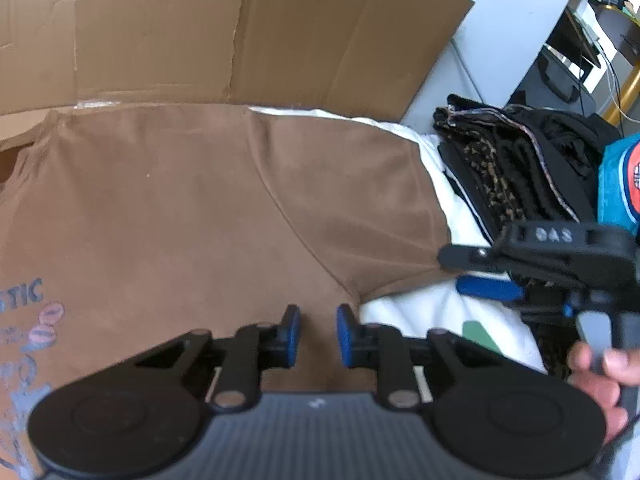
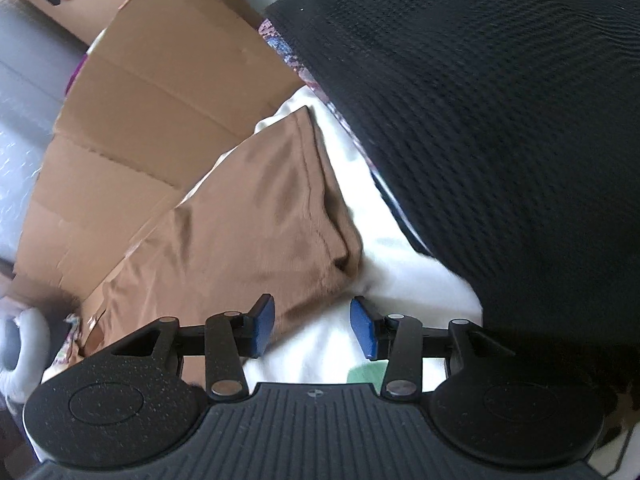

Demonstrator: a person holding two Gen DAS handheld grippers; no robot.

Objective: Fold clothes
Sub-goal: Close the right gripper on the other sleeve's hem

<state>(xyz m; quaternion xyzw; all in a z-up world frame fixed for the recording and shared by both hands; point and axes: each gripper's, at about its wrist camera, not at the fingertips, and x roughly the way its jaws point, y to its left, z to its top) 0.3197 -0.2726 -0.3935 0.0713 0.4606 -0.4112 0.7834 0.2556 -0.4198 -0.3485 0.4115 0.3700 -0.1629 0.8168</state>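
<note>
While the left gripper is tilted down over the brown T-shirt, its blue pads are set narrowly apart, and whether cloth is caught between them cannot be told. The shirt is spread flat on a white sheet, with a pale blue print seen at the near left. To the right, the right gripper is held by a hand, one black finger and one blue pad lying side by side at the sleeve's edge. In the right wrist view, the right gripper stands about half wide, with nothing pressed between its pads; the brown sleeve lies just beyond its left pad. Farther right, a pile of dark clothes is stacked on the sheet. At the far side, flattened cardboard is propped behind the shirt.
</note>
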